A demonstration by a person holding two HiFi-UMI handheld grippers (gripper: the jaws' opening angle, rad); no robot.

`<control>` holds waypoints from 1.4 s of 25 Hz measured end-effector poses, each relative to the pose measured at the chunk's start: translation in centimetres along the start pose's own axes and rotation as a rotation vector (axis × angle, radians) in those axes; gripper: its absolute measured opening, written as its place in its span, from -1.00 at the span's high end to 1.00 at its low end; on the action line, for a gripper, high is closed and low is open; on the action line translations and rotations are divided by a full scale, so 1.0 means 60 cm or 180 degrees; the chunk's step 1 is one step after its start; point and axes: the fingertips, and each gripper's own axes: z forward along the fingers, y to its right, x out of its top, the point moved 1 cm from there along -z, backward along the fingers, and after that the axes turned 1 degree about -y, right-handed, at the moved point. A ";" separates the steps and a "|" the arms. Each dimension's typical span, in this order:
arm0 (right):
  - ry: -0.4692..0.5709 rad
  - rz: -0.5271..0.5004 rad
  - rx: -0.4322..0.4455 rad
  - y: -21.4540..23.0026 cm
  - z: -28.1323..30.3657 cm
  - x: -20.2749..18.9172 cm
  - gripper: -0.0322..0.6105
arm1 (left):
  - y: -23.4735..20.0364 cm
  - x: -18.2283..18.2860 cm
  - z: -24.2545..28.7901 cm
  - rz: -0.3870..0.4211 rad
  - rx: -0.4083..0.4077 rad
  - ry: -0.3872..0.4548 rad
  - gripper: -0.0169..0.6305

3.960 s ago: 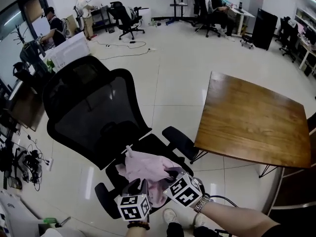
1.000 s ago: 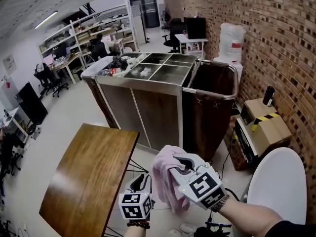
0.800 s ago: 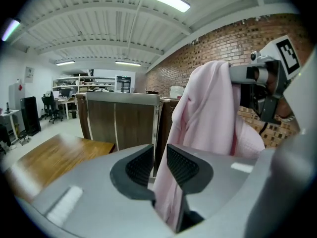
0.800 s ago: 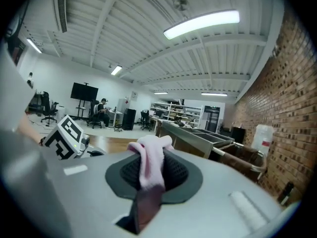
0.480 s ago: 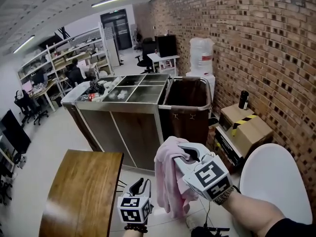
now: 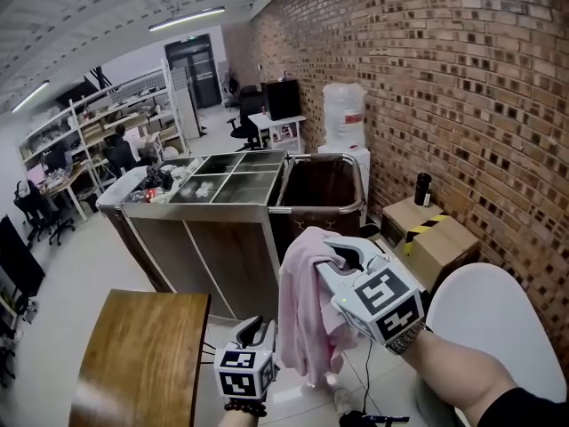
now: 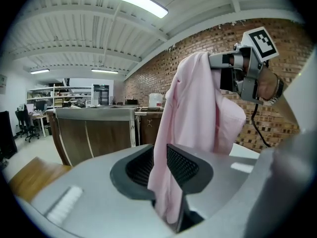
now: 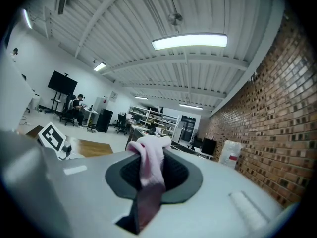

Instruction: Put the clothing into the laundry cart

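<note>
A pink garment (image 6: 305, 314) hangs from my right gripper (image 6: 334, 257), which is shut on its top fold in the head view's lower middle. In the right gripper view the cloth (image 8: 147, 185) is bunched between the pads. My left gripper (image 6: 256, 329) sits lower and to the left. In the left gripper view a lower fold of the garment (image 7: 190, 108) runs down between the left gripper's (image 7: 161, 156) closely set jaws. The laundry cart (image 6: 322, 209), a brown bag on a metal frame, stands just beyond the garment against the brick wall.
A steel-topped service cart (image 6: 204, 229) joins the laundry cart's left side. A wooden table (image 6: 142, 354) is at lower left and a white round surface (image 6: 498, 314) at lower right. Cardboard boxes (image 6: 436, 238) and a water dispenser (image 6: 343, 114) line the wall.
The garment came off the black chair seconds ago. Over the last second the carts have drawn nearer and the right gripper has carried the cloth higher toward the brown bag.
</note>
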 end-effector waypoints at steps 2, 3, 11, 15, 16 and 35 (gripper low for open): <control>0.0020 -0.0021 -0.0035 0.015 0.002 0.006 0.75 | 0.006 0.014 0.013 0.0037 -0.0033 0.0018 0.69; 0.0023 -0.0023 -0.0048 0.024 0.003 0.008 0.75 | 0.009 0.021 0.020 0.0056 -0.0045 0.0028 0.69; 0.0178 -0.0066 -0.0188 0.123 0.023 0.046 0.75 | 0.013 0.065 0.094 0.0148 -0.0108 0.0064 0.69; 0.0270 -0.0102 -0.0214 0.172 0.034 0.071 0.75 | 0.011 0.069 0.134 0.0140 -0.0110 0.0065 0.69; 0.0295 -0.0110 -0.0218 0.184 0.038 0.078 0.75 | 0.008 0.072 0.144 0.0142 -0.0110 0.0069 0.69; 0.0499 -0.0271 -0.0370 0.435 0.182 0.173 0.75 | -0.055 0.110 0.360 0.0154 -0.0082 0.0083 0.69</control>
